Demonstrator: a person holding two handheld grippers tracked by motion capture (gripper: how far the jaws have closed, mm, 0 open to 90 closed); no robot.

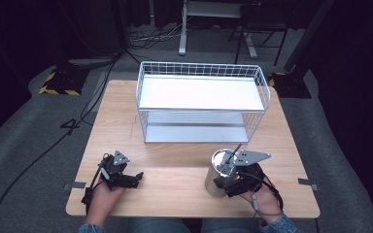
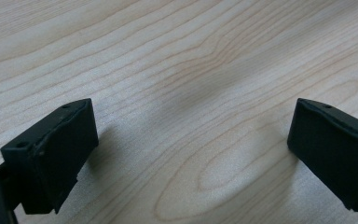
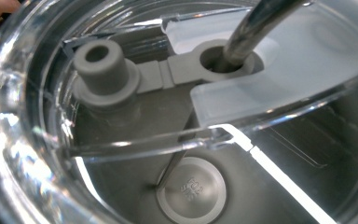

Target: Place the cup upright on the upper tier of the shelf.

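Tumbler (image 1: 221, 171): steel, clear lid (image 3: 279, 88), metal straw (image 3: 256, 23); upright, front right of table (image 1: 175, 179), before wire rack (image 1: 201, 99). Likely rigid, slick, top-heavy; grip mid-body. Right gripper (image 1: 230, 184) against it, jaw state unclear. Left gripper (image 2: 191, 154) spread, empty.

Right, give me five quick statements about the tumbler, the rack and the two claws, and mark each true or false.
1. The steel tumbler stands upright on the table. True.
2. The tumbler sits on the top shelf of the wire rack. False: it is on the table in front of the rack, whose shelves hold nothing.
3. The left claw is open over bare wood. True.
4. A straw passes through the tumbler's clear lid. True.
5. The left claw is at the tumbler. False: the right claw is at the tumbler; whether it grips it cannot be told.
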